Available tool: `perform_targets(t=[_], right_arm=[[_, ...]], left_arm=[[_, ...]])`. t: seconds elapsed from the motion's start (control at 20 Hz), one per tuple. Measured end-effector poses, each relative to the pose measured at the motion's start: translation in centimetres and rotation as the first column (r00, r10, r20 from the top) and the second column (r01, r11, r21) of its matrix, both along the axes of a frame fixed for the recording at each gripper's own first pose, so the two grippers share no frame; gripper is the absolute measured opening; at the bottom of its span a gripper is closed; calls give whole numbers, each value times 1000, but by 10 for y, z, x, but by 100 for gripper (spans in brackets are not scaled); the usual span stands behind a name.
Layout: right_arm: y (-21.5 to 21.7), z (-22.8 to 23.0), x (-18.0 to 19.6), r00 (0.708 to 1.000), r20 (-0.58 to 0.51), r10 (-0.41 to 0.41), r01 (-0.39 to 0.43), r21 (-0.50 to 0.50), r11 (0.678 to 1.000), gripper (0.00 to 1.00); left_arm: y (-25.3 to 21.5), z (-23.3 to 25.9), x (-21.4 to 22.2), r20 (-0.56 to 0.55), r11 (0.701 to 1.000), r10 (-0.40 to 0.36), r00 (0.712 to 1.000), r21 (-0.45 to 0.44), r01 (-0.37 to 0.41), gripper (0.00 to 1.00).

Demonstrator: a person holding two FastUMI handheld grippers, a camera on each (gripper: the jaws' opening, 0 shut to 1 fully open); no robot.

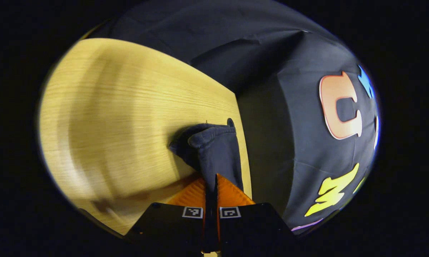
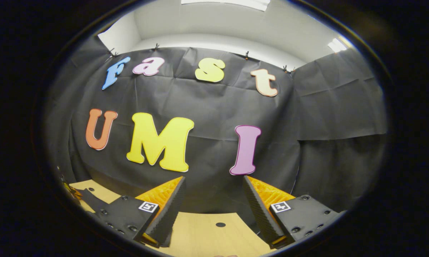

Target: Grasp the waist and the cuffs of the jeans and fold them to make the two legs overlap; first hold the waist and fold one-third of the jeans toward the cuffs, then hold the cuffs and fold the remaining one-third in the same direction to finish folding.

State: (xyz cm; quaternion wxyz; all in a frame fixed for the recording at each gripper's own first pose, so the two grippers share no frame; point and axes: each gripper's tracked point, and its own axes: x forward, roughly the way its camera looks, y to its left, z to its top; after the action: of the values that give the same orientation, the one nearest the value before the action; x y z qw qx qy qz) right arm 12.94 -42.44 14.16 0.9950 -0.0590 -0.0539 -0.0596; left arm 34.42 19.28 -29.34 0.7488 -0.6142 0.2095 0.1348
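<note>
While the left gripper (image 1: 215, 178) at the bottom centre of its view stays out of the count as clenched on a bunched fold of the dark jeans (image 1: 214, 150) near the wooden table (image 1: 111, 117) edge, the right gripper (image 2: 214, 200) stands released, jaws wide apart, low in its view above the table.

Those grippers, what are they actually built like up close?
The left gripper and the right gripper each have a flat black body with small screws and two wedge-shaped fingers. A little square black-and-white coded marker sits at the base of each finger. The right one's inner finger faces are ribbed like fine saw teeth.
</note>
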Motion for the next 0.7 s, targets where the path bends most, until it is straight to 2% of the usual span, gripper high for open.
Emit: perform_targets(t=[0.15,0.35,0.5,0.7], right_arm=[[-1,-1,0,1000,2,-3,3,6,1000,98],[-3,-2,-1,1000,3,3,-3,10,1000,98],[-5,-1,-2,1000,-2,-1,1,21,1000,98],[-18,1,-7,1000,4,-17,16,22,1000,98]], left_arm=[[-7,30,3,43,995,-33,999,91,29,3],[-27,80,12,101,970,-93,991,232,68,3],[-50,115,19,136,943,-144,980,318,94,3],[-90,156,25,172,893,-211,962,434,118,4]])
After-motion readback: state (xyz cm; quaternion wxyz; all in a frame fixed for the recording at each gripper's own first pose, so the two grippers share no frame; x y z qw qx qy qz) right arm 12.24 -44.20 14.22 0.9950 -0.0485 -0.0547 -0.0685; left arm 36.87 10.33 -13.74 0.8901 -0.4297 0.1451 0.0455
